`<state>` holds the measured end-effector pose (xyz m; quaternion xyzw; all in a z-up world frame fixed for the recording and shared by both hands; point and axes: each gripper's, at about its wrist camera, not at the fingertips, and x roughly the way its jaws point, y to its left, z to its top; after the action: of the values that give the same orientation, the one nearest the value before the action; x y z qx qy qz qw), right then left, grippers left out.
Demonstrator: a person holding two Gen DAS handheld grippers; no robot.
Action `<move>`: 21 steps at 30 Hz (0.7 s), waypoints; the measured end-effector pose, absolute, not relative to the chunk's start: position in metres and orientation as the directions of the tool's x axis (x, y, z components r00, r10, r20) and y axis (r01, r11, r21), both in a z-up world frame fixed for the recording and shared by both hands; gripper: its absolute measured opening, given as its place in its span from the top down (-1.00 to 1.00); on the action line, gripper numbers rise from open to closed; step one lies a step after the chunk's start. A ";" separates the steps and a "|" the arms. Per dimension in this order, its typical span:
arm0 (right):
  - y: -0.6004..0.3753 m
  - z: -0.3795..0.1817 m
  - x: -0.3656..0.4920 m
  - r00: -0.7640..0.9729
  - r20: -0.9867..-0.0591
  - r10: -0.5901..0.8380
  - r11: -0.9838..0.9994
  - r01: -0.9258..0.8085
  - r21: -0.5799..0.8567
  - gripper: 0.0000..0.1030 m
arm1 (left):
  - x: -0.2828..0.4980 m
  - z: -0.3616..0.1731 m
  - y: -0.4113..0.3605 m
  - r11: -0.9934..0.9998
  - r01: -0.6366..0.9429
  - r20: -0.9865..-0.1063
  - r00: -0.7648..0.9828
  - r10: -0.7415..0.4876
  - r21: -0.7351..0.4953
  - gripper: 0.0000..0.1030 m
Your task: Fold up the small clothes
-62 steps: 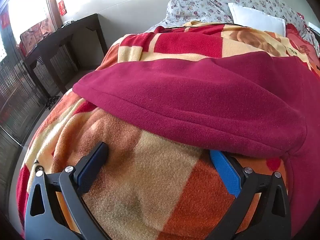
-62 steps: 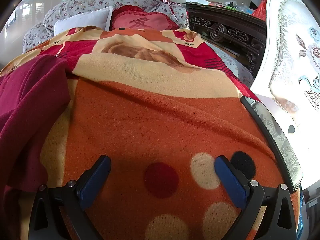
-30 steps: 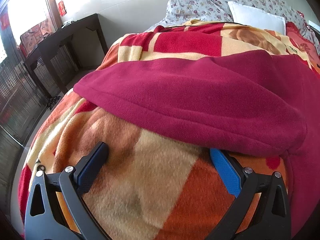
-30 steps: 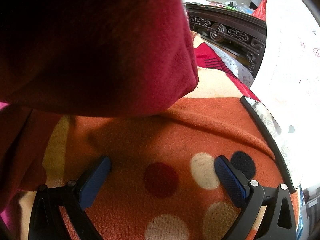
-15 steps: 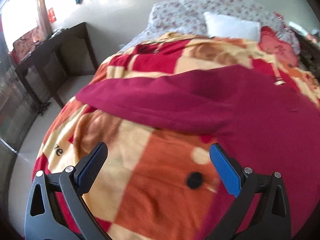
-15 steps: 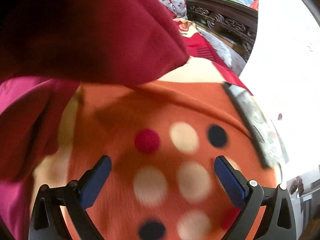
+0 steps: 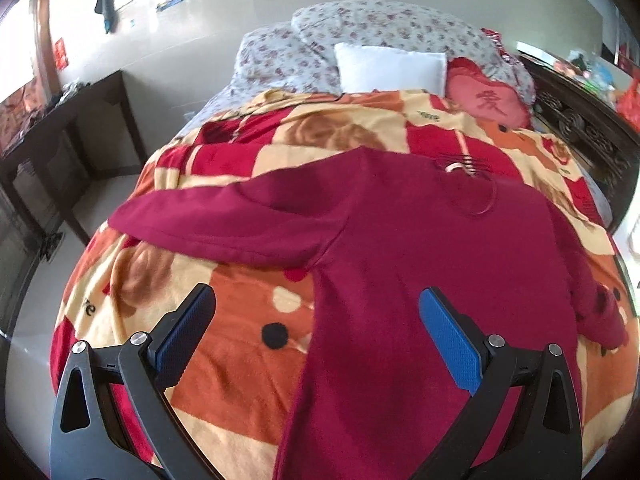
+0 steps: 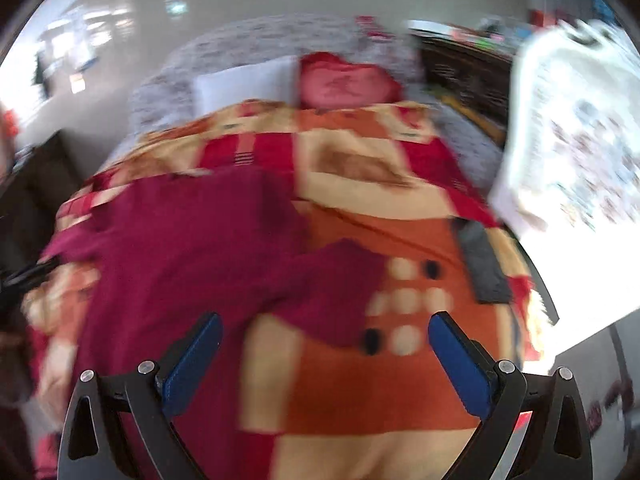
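A dark red long-sleeved fleece top lies spread flat on the patterned blanket, one sleeve stretched out to the left. My left gripper hovers open above its lower left edge, holding nothing. In the blurred right wrist view the same top fills the left half, its other sleeve reaching right across the orange patch. My right gripper is open and empty above that sleeve's end.
Floral pillows, a white cushion and a red cushion sit at the head of the bed. A dark wooden table stands left of the bed, a carved dark headboard right. A dark flat object lies on the blanket's right.
Both grippers have risen and pulled back from the blanket. The top, seen hanging close to the right camera a second ago, now lies spread flat with both sleeves out.
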<state>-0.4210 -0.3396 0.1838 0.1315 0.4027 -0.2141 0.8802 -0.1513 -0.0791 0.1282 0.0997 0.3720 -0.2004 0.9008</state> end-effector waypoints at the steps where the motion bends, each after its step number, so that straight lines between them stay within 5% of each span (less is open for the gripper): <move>1: -0.326 0.195 -0.416 0.610 -0.760 -0.226 0.901 0.428 0.075 -0.98 | -0.152 0.131 -0.080 0.899 0.437 -0.707 0.647 -0.287 0.035 -0.99; 6: -0.276 0.226 -0.395 0.684 -0.723 -0.097 0.955 0.268 0.125 -0.98 | -0.158 0.140 -0.083 0.893 0.450 -0.694 0.648 -0.314 0.016 -0.99; 21: -0.261 0.174 -0.290 0.668 -0.708 -0.228 0.926 0.373 0.054 -0.98 | -0.154 0.136 -0.092 0.893 0.449 -0.698 0.651 -0.299 0.037 -0.99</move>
<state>-0.2896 -0.2609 0.1740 0.0977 0.3722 -0.1655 0.9080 -0.1538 -0.0921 0.1358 0.1036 0.3627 -0.2071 0.9027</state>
